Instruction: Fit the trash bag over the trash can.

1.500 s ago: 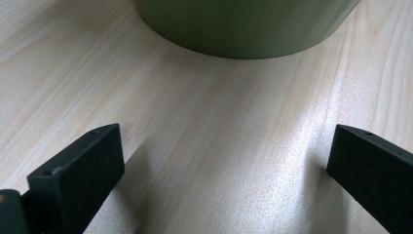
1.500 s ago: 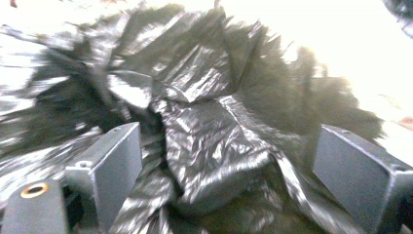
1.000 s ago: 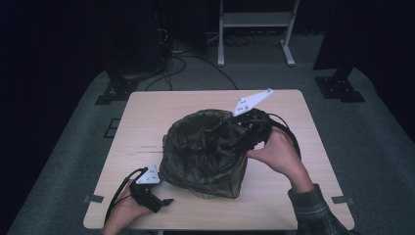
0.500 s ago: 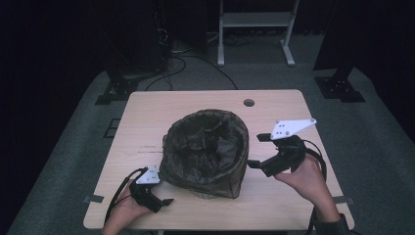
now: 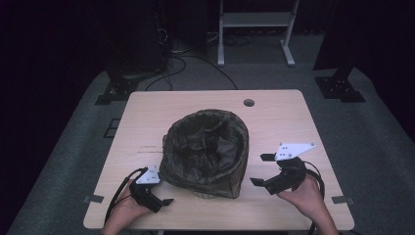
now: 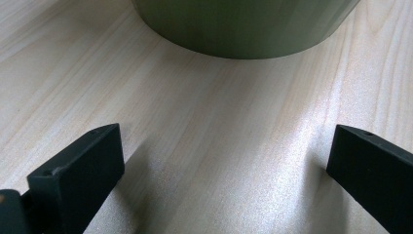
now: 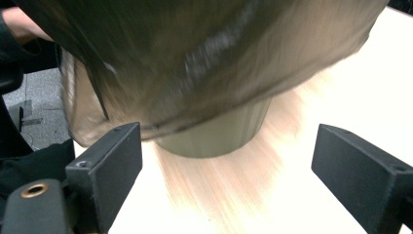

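Observation:
An olive bin (image 5: 205, 152) lined with a dark plastic bag (image 5: 208, 137) stands mid-table; the bag's edge drapes over its rim. My left gripper (image 5: 164, 199) rests low on the table at the bin's front left, open, nothing between its jaws; the bin's base (image 6: 243, 29) lies just ahead of it. My right gripper (image 5: 263, 170) hovers to the right of the bin, open and empty, pointing at it. In the right gripper view the bag (image 7: 204, 63) hangs over the bin's base (image 7: 219, 134), blurred by motion.
The light wooden table (image 5: 147, 117) has a small round hole (image 5: 248, 103) near its far edge. Black stands and cables sit on the grey floor beyond, with a white frame (image 5: 254, 29) at the back.
My right gripper left the bin's far right rim, swung back toward the person and down to the bin's right side. The left gripper has stayed put.

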`<action>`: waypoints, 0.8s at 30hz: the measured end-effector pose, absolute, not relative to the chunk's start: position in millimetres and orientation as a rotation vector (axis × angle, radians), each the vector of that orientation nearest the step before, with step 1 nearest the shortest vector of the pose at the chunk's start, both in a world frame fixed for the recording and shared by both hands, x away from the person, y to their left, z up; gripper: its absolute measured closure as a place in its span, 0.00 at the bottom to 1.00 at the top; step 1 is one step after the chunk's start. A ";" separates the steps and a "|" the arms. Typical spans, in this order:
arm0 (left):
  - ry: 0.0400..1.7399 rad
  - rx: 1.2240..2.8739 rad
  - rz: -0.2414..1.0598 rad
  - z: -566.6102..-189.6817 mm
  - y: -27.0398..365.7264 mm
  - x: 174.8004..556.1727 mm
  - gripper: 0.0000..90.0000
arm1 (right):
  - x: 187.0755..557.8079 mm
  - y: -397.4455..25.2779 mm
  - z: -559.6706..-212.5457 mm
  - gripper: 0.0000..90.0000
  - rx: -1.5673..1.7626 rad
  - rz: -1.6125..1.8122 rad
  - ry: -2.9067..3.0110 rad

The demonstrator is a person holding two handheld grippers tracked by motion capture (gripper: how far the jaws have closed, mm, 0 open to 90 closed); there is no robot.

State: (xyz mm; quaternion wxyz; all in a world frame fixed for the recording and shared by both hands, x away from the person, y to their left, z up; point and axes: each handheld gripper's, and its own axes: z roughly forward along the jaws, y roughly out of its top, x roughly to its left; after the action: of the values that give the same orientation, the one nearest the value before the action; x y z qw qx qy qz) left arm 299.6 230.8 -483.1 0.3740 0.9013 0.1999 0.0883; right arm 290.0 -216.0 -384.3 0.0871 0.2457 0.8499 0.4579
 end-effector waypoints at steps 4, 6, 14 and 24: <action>0.511 2.308 0.226 -483.1 230.8 299.7 0.00 | 290.4 -213.4 -399.0 0.11 0.740 1.341 2.532; 0.511 2.308 0.226 -483.1 230.8 299.7 0.00 | 291.7 -211.6 -408.1 0.11 0.747 1.323 2.545; 0.511 2.308 0.226 -483.1 230.8 299.7 0.00 | 293.3 -206.2 -443.2 0.11 0.791 1.223 2.573; 0.510 2.308 0.225 -483.1 230.9 299.7 0.00 | 294.3 -192.3 -470.5 0.11 0.786 1.084 2.605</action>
State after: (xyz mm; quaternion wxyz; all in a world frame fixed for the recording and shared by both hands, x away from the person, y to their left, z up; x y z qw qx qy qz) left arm 299.7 230.9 -483.1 0.3740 0.9015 0.1992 0.0880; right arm 294.3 -192.3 -470.5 0.1062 0.2669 0.8844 0.3680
